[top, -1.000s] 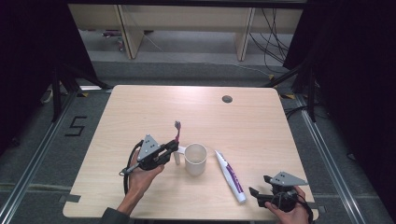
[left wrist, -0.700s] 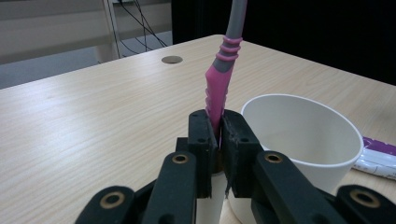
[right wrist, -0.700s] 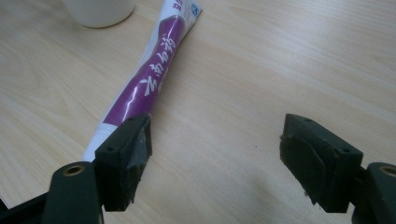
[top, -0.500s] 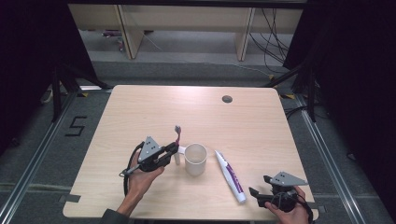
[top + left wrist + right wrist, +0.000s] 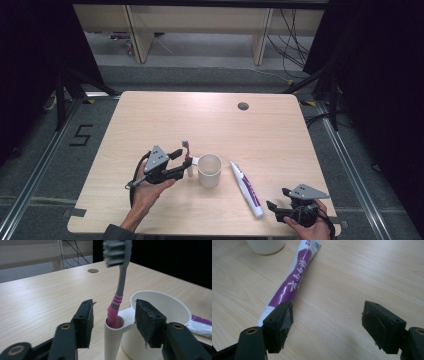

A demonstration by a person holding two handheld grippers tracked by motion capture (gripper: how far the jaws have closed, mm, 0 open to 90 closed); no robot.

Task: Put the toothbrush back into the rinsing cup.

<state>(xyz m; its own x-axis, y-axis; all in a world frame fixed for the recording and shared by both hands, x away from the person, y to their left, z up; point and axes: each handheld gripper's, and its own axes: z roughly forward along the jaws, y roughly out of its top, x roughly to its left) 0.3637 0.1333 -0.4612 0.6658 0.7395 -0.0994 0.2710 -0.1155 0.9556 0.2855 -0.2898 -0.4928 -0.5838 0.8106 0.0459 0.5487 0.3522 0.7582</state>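
Pale wood desk (image 5: 280,145), high view: white cup (image 5: 209,170) near centre, toothpaste tube (image 5: 246,188) lying just right of it. Left tongs (image 5: 183,162) sit beside the cup; right tongs (image 5: 276,205) rest at the front edge. Left gripper view — jaws parted around the cup's side holder (image 5: 115,336), where a pink-grey toothbrush (image 5: 118,285) stands. Right gripper view — jaws released, tube beside the left jaw.
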